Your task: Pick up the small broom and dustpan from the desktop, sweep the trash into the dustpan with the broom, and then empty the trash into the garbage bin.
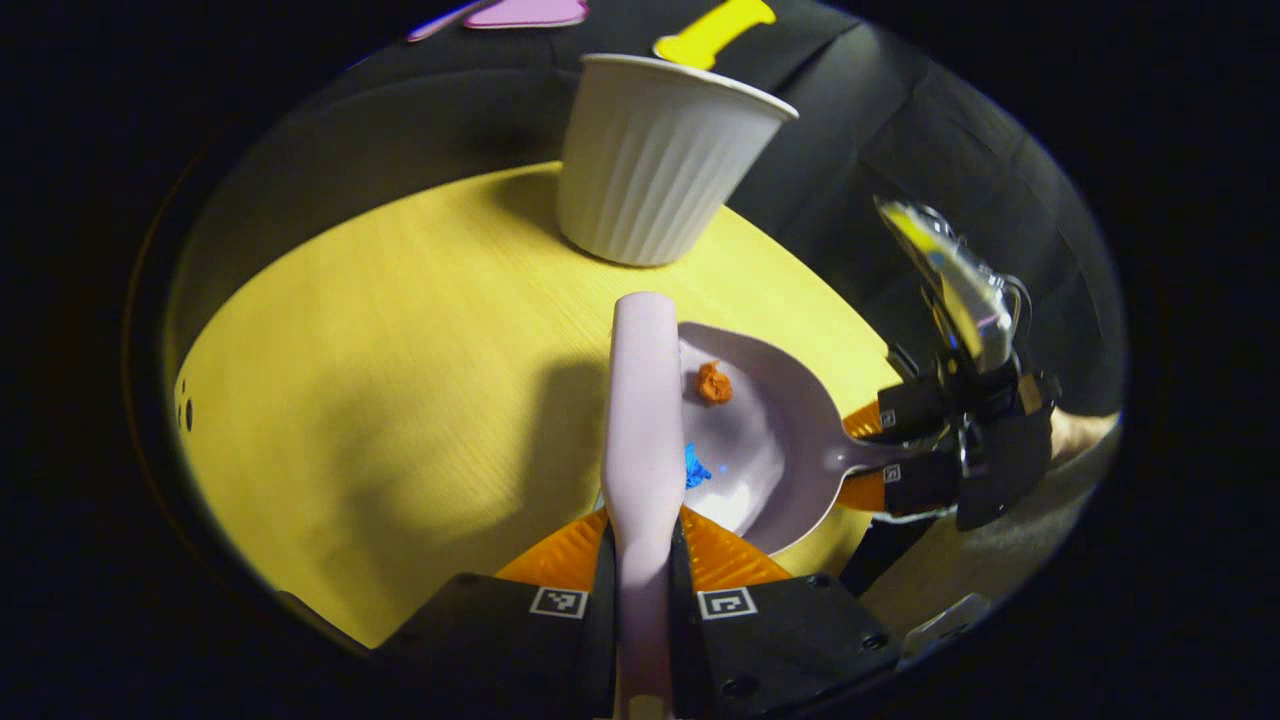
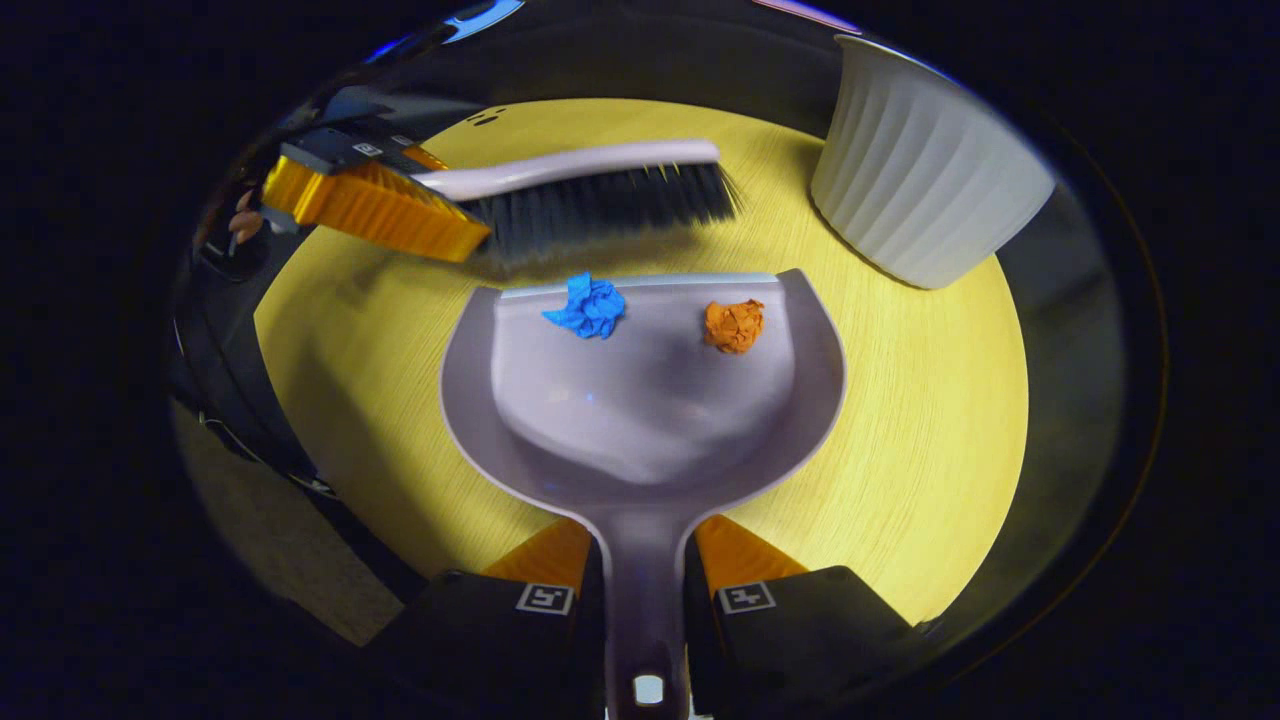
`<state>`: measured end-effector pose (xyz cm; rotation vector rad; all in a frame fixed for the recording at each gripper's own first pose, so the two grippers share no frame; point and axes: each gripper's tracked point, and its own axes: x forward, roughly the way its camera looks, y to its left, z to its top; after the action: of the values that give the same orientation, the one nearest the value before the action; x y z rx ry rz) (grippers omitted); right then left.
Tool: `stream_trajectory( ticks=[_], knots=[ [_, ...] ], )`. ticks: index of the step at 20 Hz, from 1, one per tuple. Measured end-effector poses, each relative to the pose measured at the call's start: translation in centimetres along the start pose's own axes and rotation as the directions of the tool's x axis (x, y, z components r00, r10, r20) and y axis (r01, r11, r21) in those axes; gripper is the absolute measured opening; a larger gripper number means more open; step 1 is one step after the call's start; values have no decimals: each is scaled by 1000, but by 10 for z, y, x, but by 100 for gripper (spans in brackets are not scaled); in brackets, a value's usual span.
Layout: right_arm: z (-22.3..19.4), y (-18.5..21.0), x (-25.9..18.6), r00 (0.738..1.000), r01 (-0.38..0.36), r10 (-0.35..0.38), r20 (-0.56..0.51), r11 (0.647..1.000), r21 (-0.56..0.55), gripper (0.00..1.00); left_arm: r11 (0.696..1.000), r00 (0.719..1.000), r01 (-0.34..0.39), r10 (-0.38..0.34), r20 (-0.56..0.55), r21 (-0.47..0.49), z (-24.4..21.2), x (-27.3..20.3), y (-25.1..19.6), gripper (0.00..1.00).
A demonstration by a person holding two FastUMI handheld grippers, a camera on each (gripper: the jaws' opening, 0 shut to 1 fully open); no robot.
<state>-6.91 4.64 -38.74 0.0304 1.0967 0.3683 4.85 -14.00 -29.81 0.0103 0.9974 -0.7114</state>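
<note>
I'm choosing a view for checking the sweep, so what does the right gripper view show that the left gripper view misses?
The right gripper view shows the broom's dark bristles side-on, and the dustpan's front lip resting on the table. The left gripper view shows the broom from above, along its handle, and the right gripper clamped on the dustpan handle. Both show the blue scrap and orange scrap inside the dustpan, and the white ribbed bin.
</note>
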Motion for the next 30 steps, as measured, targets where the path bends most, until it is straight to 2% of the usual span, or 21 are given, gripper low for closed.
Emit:
stream_trajectory(
  ticks=[2,3,4,6,12,17,21,23,24,25,26,30],
  knots=[
    [4,-1,-6,999,25,-26,34,999,40,37,995,994,-94,95,60,-23,4,-20,19,26],
    [7,-3,-8,998,35,-39,54,997,68,34,989,986,-142,144,84,-28,3,-30,31,26],
    [9,-5,-12,996,49,-56,71,994,99,37,982,977,-187,190,99,-32,2,-41,45,25],
    [14,-12,-27,991,83,-97,88,984,155,37,972,966,-230,234,111,-52,-6,-56,61,24],
    [32,-24,-98,972,173,-215,93,928,330,37,964,968,-217,233,96,-151,-20,-56,70,26],
    [62,-63,-175,929,287,-356,100,864,414,37,967,969,-211,226,98,-145,-28,-51,71,26],
    [100,-106,-228,885,348,-450,122,811,471,37,966,969,-214,229,95,-148,-30,-46,71,26],
    [116,-136,-241,856,403,-505,116,790,462,37,969,974,-194,209,90,-152,-34,-44,72,25],
    [125,-150,-247,843,430,-527,109,781,453,42,970,974,-195,209,85,-149,-35,-43,75,27],
    [137,-165,-253,830,456,-548,104,774,440,42,969,974,-198,212,85,-149,-34,-43,75,26],
    [147,-178,-256,819,479,-565,97,768,425,37,968,974,-195,211,88,-155,-32,-44,74,26],
    [181,-215,-256,804,537,-592,53,761,364,37,966,974,-190,208,89,-176,-36,-44,81,26]
  ],
)
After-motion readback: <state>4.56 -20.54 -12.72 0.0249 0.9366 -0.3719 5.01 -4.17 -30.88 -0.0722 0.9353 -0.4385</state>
